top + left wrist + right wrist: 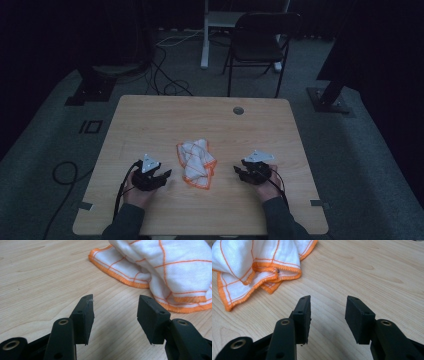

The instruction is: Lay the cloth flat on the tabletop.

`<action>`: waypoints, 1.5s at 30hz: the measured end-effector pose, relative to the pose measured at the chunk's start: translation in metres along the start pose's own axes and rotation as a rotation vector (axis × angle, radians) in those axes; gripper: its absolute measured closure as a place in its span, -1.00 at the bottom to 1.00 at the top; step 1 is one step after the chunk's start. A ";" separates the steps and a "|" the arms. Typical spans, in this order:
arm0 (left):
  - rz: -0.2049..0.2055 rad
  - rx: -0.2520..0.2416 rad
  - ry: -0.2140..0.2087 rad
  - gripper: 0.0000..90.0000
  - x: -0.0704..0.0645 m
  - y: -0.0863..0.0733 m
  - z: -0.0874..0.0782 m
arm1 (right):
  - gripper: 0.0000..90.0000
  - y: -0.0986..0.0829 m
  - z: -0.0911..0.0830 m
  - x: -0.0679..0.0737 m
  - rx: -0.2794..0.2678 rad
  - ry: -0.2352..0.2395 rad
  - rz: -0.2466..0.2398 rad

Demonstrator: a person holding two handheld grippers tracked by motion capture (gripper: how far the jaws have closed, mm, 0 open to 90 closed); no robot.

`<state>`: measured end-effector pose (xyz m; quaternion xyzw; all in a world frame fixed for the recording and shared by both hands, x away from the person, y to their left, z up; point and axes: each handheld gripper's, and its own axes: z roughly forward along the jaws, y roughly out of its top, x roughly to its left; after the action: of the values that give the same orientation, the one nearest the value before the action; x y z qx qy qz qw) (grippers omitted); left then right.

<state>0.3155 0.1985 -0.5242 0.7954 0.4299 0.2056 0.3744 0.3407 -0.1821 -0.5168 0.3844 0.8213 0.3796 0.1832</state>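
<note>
Orange-edged and white, the cloth (196, 163) lies crumpled in a loose heap near the middle of the wooden surface (150, 120), between our two hands. We hold the left tool (161, 176) just to the cloth's left and the right tool (241, 172) just to its right, both low over the surface and angled inward toward it. Neither touches the cloth.

In the left gripper view the jaws stand well apart with bare wood between them, and the cloth (160, 267) sits ahead and to the right, its folded orange hem nearest. In the right gripper view the jaws are likewise spread and empty, with the cloth (254, 267) ahead and to the left, several hemmed layers stacked at its near corner.

We judge the work in hand to be reaching for the cloth from both sides. The risk lies in those stacked layers: if we close on a bunched corner, we may pinch two or three folds at once, and the cloth would lift as a lump instead of opening. Coming in too low could also push the heap along the smooth wood rather than catch an edge, and uneven grabs would leave it twisted between us.
</note>
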 end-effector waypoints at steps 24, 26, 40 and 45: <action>0.044 -0.002 -0.040 0.07 -0.020 0.010 0.010 | 0.29 0.011 0.007 0.020 -0.037 0.066 -0.044; 0.040 -0.009 -0.042 0.07 -0.021 0.012 0.010 | 0.28 0.012 0.008 0.022 -0.038 0.070 -0.048; 0.058 -0.017 -0.062 0.07 -0.031 0.019 0.015 | 0.28 0.021 0.013 0.036 -0.053 0.104 -0.080; 0.062 -0.017 -0.068 0.07 -0.035 0.020 0.018 | 0.28 0.024 0.017 0.042 -0.053 0.117 -0.095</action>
<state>0.3190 0.1549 -0.5200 0.8117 0.3905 0.1934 0.3889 0.3359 -0.1314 -0.5095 0.3170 0.8376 0.4139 0.1630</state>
